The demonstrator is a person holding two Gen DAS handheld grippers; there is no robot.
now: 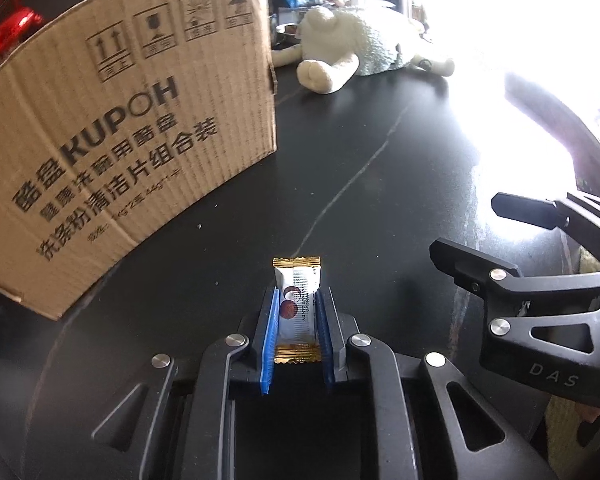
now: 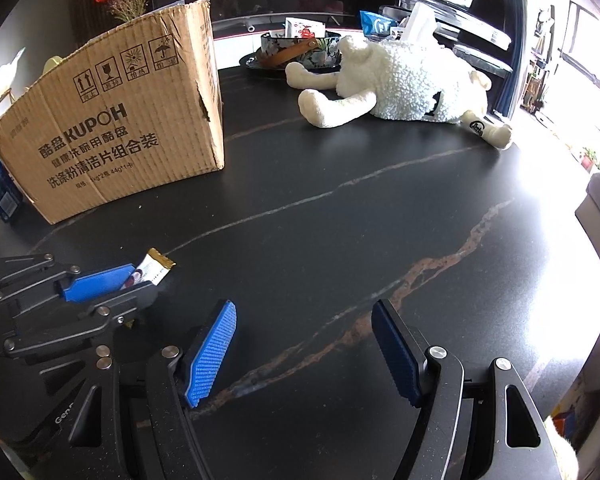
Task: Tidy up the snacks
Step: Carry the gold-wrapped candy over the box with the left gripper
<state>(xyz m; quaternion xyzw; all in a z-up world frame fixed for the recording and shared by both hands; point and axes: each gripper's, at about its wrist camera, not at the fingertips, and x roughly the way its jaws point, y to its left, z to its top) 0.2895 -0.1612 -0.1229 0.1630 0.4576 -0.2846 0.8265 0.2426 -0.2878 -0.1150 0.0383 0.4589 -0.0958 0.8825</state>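
A small white snack bar with gold crimped ends (image 1: 297,308) lies lengthwise between the blue pads of my left gripper (image 1: 297,300), which is shut on it just over the black table. The right wrist view shows the same bar (image 2: 153,270) sticking out of the left gripper (image 2: 134,276) at the lower left. My right gripper (image 2: 304,312) stands open above bare tabletop with nothing between its blue pads (image 2: 210,354); it also appears at the right of the left wrist view, right gripper (image 1: 466,226). A brown cardboard box (image 2: 124,120) stands open-topped at the back left.
A white plush sheep (image 2: 404,84) lies at the back of the black veined table (image 2: 340,220). Behind it sit a patterned bowl (image 2: 300,50) holding packets and a tissue box. A blue item (image 2: 0,192) rests left of the box. Bright window glare fills the right.
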